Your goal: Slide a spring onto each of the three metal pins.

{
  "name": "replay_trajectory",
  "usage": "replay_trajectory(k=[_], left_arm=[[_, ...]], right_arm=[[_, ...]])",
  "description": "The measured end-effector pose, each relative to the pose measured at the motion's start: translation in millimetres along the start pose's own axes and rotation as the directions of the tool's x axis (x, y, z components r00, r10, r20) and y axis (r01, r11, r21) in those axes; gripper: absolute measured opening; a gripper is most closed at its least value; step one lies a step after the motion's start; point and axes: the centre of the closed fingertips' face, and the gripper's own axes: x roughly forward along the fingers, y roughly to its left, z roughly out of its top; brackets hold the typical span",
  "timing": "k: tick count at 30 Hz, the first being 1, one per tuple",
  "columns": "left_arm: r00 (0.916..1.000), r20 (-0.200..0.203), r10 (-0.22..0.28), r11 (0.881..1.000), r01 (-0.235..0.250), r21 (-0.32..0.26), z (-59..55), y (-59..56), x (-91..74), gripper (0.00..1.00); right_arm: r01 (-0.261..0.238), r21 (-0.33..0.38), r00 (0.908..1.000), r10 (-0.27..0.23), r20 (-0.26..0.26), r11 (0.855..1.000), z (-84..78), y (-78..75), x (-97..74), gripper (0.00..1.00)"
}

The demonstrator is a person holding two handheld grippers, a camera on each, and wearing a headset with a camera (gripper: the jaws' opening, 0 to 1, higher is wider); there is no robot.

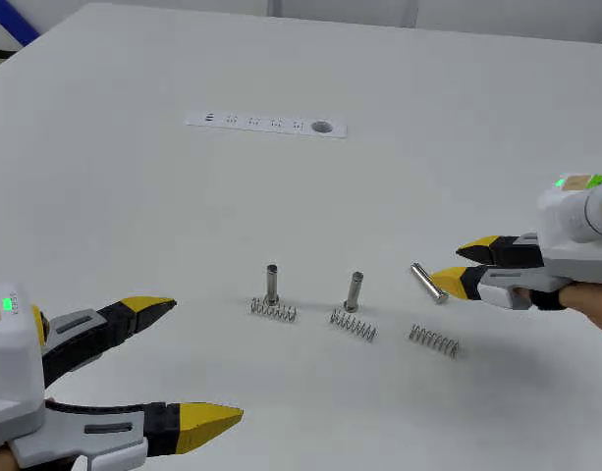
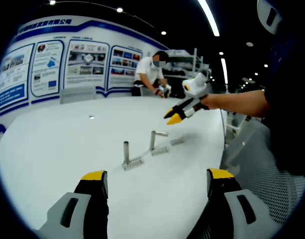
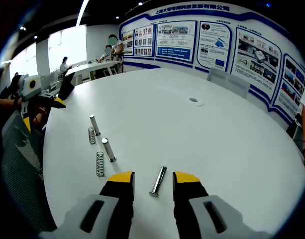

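The left gripper (image 1: 207, 360), at 8 o'clock, is held released. The right gripper (image 1: 448, 262), at 3 o'clock, is opened just beside the fallen pin (image 1: 428, 283). Three springs (image 1: 353, 325) are laid at 6 o'clock.

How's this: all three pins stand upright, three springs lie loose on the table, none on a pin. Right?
No. The left pin and middle pin stand upright; the third pin lies flat between the right gripper's open jaws, as the right gripper view shows. Springs: loose, none on a pin.
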Motion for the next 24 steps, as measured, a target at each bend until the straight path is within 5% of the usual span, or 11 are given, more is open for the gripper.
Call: replay_trajectory(k=[13, 24], left_arm=[[1.0000, 0.002, 0.005, 1.000, -0.005, -0.003, -0.2, 1.0, -1.2, 0.83], [0.9999, 0.000, 0.011, 1.000, -0.011, -0.006, -1.7, 2.0, -2.7, 0.82]], right_arm=[[0.037, -0.036, 0.9947, -0.040, -0.095, 0.999, -4.6, -6.5, 26.0, 0.25], [0.075, 0.025, 0.9859, -0.071, -0.152, 0.997, -10.6, -16.9, 41.4, 0.19]])
